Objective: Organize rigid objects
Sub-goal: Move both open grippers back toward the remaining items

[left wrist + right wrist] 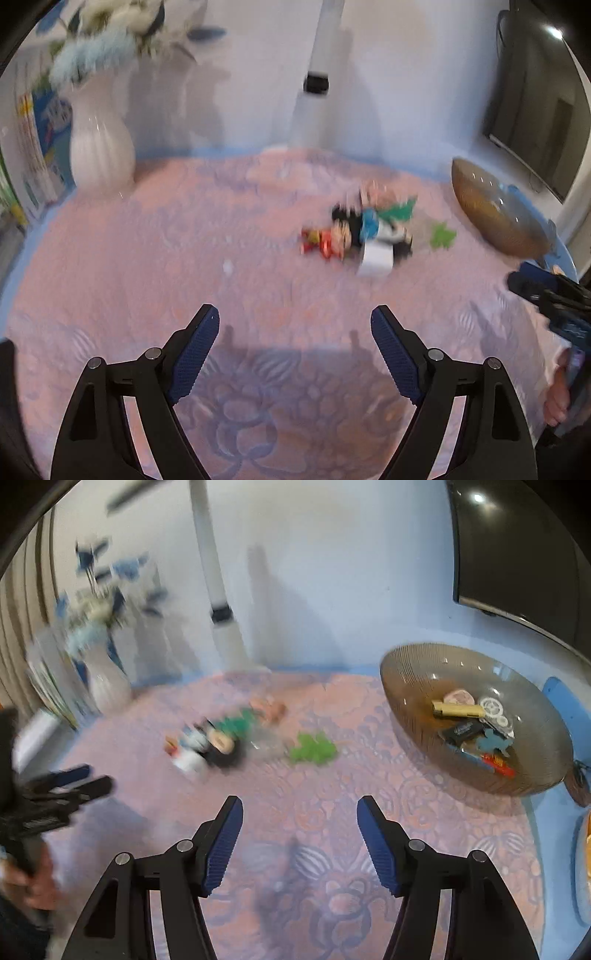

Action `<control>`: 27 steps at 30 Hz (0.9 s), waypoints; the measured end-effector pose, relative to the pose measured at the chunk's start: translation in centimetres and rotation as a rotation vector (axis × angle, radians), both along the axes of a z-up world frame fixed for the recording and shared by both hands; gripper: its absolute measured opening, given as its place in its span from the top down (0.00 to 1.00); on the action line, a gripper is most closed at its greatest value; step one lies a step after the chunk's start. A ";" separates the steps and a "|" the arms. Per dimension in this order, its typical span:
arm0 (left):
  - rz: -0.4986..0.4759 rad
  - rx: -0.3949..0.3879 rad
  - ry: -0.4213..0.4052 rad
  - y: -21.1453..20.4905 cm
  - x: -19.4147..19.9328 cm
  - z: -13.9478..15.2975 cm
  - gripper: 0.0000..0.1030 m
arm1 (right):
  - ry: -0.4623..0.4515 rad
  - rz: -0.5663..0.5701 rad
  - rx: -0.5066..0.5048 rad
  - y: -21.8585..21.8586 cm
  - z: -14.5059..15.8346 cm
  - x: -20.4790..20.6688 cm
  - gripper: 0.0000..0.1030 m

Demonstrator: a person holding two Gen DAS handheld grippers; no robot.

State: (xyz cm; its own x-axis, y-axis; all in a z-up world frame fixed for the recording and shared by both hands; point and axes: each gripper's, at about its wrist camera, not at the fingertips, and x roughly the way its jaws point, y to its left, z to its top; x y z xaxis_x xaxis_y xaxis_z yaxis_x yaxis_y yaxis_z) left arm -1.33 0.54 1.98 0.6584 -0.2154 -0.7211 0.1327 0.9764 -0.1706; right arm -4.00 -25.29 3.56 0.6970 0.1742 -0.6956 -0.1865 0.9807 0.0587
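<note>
Both grippers are hanging over the pink cloth [369, 746] with nothing between their jaws: left gripper [295, 325] spread wide, right gripper [299, 812] parted. Toy pile [221, 738] is lying mid-table, beyond them; bowl [413, 716], far right, is holding small pieces.

two wrist views angled down over one tablecloth [147, 258], sharing the toy pile [221, 738]
</note>
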 end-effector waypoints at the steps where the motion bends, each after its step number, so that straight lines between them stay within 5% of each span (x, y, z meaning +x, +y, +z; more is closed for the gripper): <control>1: -0.004 0.005 0.002 0.1 -0.1 -0.4 0.19 | 0.020 -0.005 -0.007 0.1 -0.9 0.2 0.39; 9: -0.019 0.007 0.039 0.0 0.2 -1.8 0.19 | 0.075 -0.031 0.036 -1.3 -3.1 0.9 0.31; 16: -0.087 0.135 0.020 -2.4 -0.6 -2.0 0.19 | 0.087 -0.011 -0.040 0.1 -3.6 1.0 0.23; 20: -0.098 0.190 0.005 -3.3 -1.0 -2.0 0.19 | 0.008 -0.060 -0.105 0.4 -3.0 0.0 0.23; 25: -0.119 0.165 0.015 -3.3 -1.2 -1.3 0.19 | 0.055 -0.106 -0.071 -0.6 -2.3 0.3 0.22; 27: -0.146 0.132 0.039 -3.5 -1.1 -0.1 0.19 | 0.104 -0.104 0.030 -1.4 -1.0 0.7 0.22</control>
State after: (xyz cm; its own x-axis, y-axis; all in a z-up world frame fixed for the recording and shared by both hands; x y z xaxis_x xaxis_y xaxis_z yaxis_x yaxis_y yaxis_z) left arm -2.45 -2.94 1.89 0.5979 -0.2088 -0.7739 0.2707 0.9614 -0.0502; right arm -3.30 -26.69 2.54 0.6364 0.1266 -0.7609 -0.0758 0.9919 0.1016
